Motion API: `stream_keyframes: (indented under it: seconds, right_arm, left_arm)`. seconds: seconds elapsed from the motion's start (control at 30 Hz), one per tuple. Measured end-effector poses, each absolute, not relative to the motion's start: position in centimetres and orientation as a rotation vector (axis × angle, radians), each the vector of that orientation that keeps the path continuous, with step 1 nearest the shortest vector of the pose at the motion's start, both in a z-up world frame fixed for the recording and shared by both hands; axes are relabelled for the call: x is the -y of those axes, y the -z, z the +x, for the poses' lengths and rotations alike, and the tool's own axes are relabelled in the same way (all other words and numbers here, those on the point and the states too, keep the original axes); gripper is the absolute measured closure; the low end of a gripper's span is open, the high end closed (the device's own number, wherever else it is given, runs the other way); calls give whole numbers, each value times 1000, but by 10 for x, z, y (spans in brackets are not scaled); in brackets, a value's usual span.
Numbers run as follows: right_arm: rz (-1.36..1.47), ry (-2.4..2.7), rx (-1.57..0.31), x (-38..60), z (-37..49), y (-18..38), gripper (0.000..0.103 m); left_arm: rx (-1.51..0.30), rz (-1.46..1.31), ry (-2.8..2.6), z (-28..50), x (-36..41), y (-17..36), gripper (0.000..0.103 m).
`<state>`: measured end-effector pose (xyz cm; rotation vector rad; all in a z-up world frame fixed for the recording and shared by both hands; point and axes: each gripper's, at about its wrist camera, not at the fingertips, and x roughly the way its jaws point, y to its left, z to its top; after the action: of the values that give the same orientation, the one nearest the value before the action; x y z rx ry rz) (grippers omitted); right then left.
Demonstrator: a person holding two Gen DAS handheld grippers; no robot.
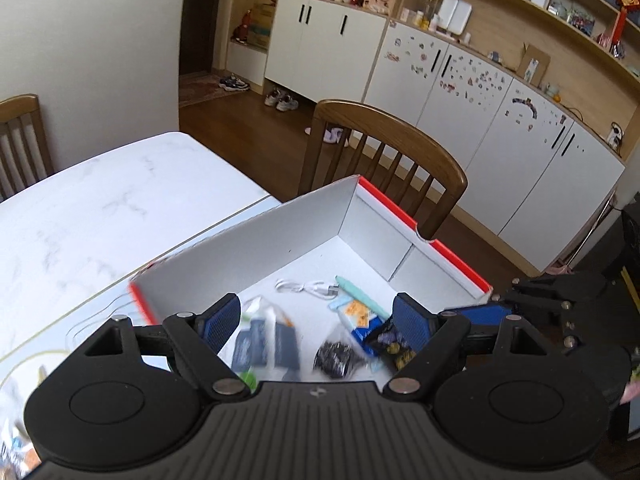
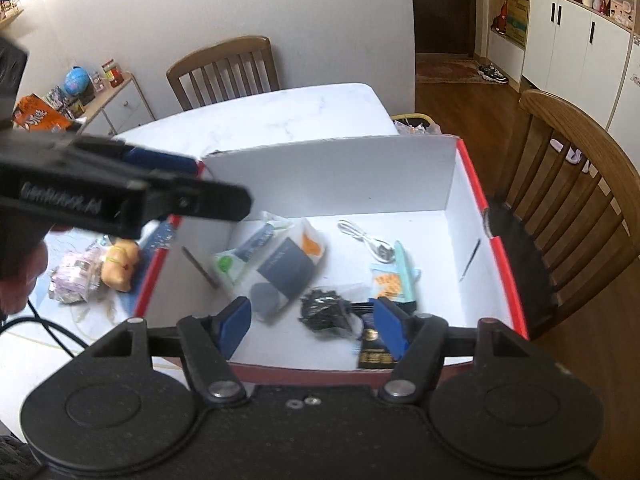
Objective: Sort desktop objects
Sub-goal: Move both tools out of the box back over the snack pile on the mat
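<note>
A white box with red rim (image 1: 384,196) (image 2: 468,176) stands on the table. Inside lie a white cable (image 1: 308,287) (image 2: 360,236), a teal pen-like item (image 1: 360,294) (image 2: 406,272), a blurred clear bag with dark cards (image 1: 264,340) (image 2: 276,264), a black bundle (image 1: 334,358) (image 2: 324,312) and snack packets (image 1: 358,314) (image 2: 386,284). My left gripper (image 1: 316,324) is open and empty above the box; it also shows in the right wrist view (image 2: 160,184). My right gripper (image 2: 312,322) is open and empty over the box's near edge; it also shows in the left wrist view (image 1: 520,304).
Left of the box on the white marble table (image 2: 280,112) lie a yellow plush toy (image 2: 120,266) and a pale wrapped packet (image 2: 76,276). Wooden chairs (image 1: 384,148) (image 2: 228,68) stand around the table. White cabinets (image 1: 500,160) line the far wall.
</note>
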<state>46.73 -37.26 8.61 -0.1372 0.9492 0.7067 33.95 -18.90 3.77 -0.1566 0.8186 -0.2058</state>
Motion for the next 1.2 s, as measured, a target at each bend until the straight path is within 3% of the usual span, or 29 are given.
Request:
stream_keyframes:
  seconds: [0.3,0.43,0.6,1.2]
  right_arm:
    - [-107,-706,-893,354,438,-100,26]
    - [-98,-658,-893,344,428,-101,25]
    - [-96,-627,-896,332,413,-101,24]
    - [-147,-650,-877,257,356,-100,23]
  left_arm:
    - [-787,-179,199,291,157,-43,17]
    - [-781,-190,204,275,145,-39,5]
    - [-769,-225,228,256,128,-33,0]
    - [-752,-232,128,172,48,-18,0]
